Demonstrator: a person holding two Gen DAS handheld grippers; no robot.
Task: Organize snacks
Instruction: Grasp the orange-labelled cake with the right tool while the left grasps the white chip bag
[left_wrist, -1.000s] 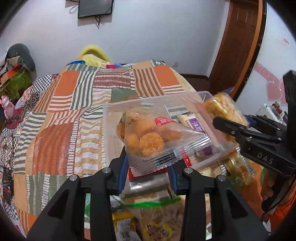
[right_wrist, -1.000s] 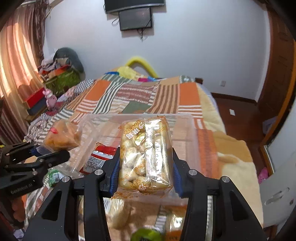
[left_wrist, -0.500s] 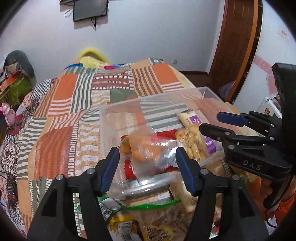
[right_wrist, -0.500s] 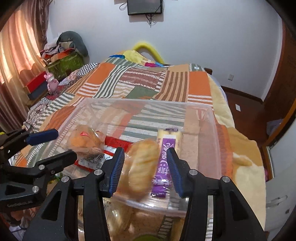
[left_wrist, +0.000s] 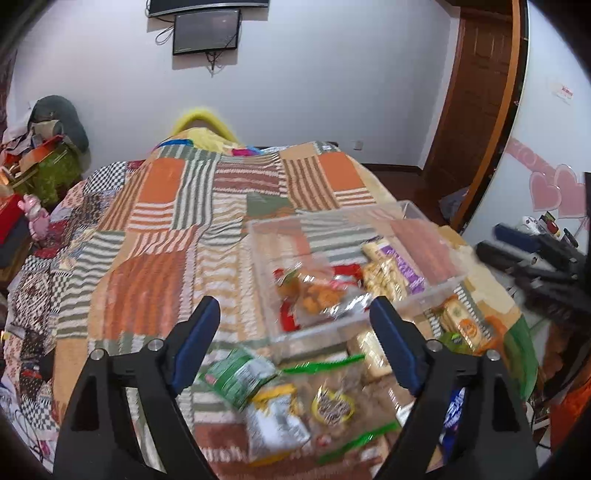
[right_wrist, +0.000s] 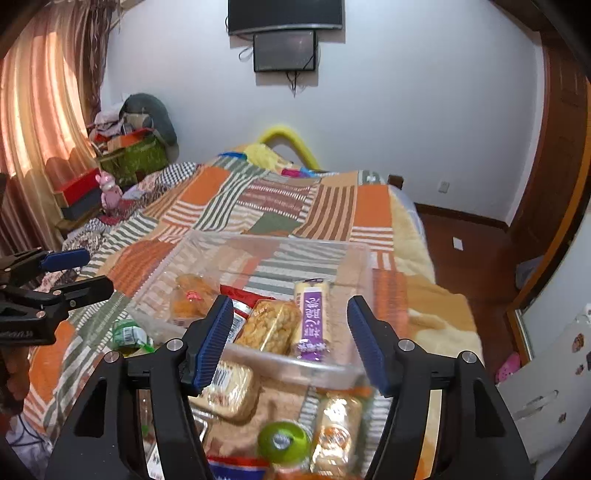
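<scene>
A clear plastic bin sits on the patchwork bed. In it lie a bag of orange puffs, a pack of golden biscuits, a purple-labelled bar and a red packet. My left gripper is open and empty, pulled back from the bin's near wall. My right gripper is open and empty, just short of the bin's near rim.
Loose snacks lie on the bed in front of the bin: a green packet, zip bags with green seals, wrapped cakes and a green cap. The bed's right edge drops to a wooden floor.
Both grippers let go of their snack packs into the bin, opened wide and drew back toward the near side. The puffs bag and biscuit pack now lie in the bin.
</scene>
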